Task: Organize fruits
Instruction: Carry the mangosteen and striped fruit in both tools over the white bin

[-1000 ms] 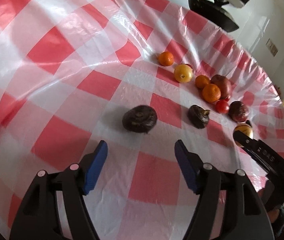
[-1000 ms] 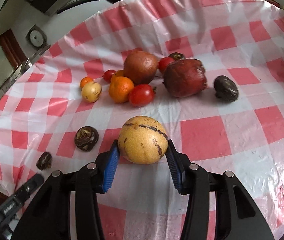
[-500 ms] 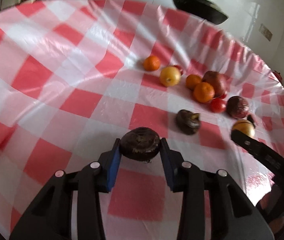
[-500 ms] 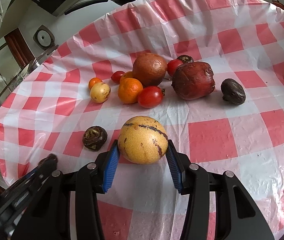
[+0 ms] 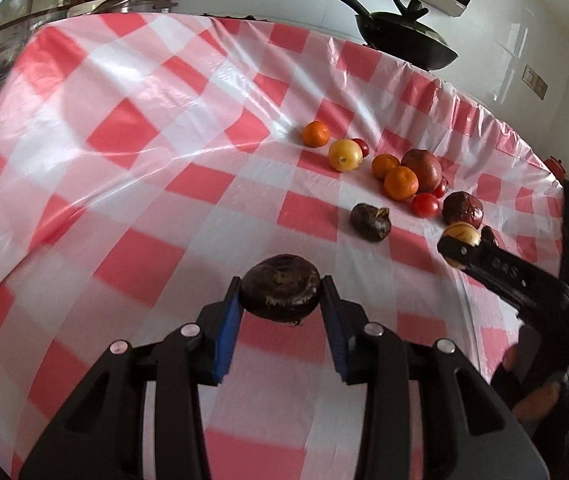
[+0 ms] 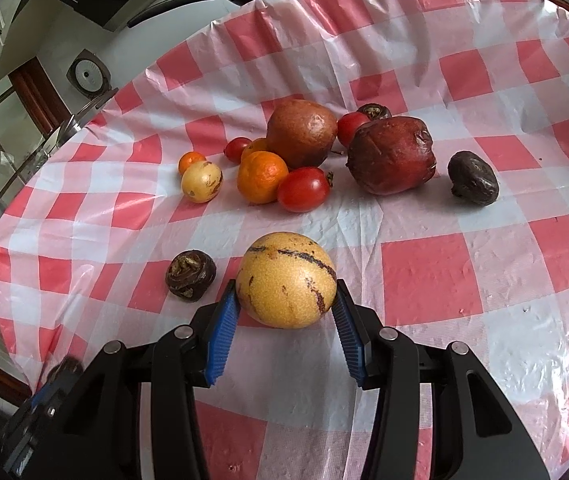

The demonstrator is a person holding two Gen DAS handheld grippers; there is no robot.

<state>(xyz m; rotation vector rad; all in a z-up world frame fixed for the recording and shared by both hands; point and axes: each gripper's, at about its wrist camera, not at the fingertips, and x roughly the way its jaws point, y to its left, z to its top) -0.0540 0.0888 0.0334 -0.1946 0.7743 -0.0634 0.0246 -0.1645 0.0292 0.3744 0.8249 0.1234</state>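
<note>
The left hand-held gripper (image 5: 280,298), wide apart a second ago, is now clamped on the dark fruit (image 5: 280,287), seemingly lifted off the tabletop (image 5: 124,160). The right hand-held gripper (image 6: 286,300) still clamps the yellow fruit (image 6: 286,279). The fruit cluster (image 6: 300,132) lies at 12 o'clock, so both fruits can be carried there.

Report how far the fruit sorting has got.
Done: most fruit sits clustered, around the large brown-red fruit. In hand: the left claw grips a dark wrinkled round fruit; the right claw grips a yellow round fruit with dark streaks. Left: both need placing, and two dark shrivelled fruits lie apart on the red-checked plastic tablecloth.
</note>
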